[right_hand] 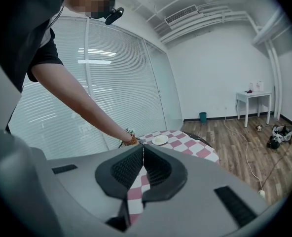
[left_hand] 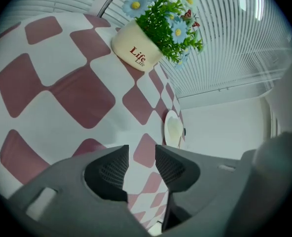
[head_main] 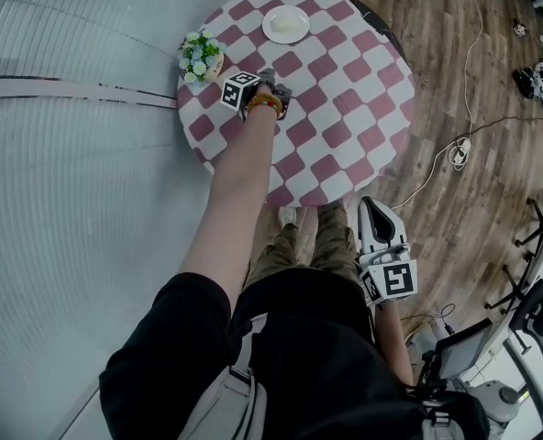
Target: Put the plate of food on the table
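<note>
A white plate with pale food (head_main: 285, 23) rests on the far side of the round table (head_main: 345, 108), which wears a red-and-white checked cloth. The same plate (left_hand: 173, 128) shows beyond my left jaws, a short way off and not touched. My left gripper (head_main: 271, 79) hovers over the cloth near the table's left side, open with nothing between its fingers (left_hand: 142, 152). My right gripper (head_main: 372, 207) hangs low beside the person's leg, off the table, and its jaws (right_hand: 143, 149) are shut on nothing. From there the plate (right_hand: 160, 140) looks small and distant.
A cream flower pot with blue-and-white flowers (head_main: 201, 56) stands at the table's left edge, close to my left gripper (left_hand: 136, 51). White blinds run along the left. Cables (head_main: 455, 149) lie on the wooden floor to the right, and chairs and equipment stand at the lower right.
</note>
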A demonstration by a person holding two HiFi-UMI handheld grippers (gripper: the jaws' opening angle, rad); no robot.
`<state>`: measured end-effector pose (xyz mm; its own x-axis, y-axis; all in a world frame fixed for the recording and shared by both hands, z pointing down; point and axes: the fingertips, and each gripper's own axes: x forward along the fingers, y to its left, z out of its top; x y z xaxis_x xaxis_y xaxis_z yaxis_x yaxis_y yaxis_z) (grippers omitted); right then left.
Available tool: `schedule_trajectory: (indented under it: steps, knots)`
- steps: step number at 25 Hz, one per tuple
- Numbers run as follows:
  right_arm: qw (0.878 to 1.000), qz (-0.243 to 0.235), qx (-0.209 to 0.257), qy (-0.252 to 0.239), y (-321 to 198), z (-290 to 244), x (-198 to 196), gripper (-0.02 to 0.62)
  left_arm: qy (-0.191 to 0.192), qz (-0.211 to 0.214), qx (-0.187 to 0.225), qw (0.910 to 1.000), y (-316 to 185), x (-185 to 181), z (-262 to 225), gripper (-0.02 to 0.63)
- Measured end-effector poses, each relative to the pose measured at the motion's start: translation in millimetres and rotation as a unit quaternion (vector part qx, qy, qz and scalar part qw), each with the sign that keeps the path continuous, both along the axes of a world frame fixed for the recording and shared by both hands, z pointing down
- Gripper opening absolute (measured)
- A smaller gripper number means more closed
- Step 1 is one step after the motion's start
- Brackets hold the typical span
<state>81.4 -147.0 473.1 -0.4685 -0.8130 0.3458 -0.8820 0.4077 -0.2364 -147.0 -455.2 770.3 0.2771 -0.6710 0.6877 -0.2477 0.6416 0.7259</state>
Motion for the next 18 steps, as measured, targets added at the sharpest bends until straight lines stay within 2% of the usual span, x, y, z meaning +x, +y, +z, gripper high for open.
schedule_trajectory:
  steps: [12, 18]
  knots:
    - [0.999, -0.002, 0.036, 0.002, 12.9, -25.2, -20.3, 0.012, 0.007, -0.009, -0.015, 0.9998, 52.2, -5.5, -5.8, 0.155]
    - [0.999, -0.004, 0.053, 0.002, 19.4, -40.8, -28.8, 0.012, 0.025, -0.013, -0.016, 0.9995, 81.1, -6.6, -6.9, 0.155]
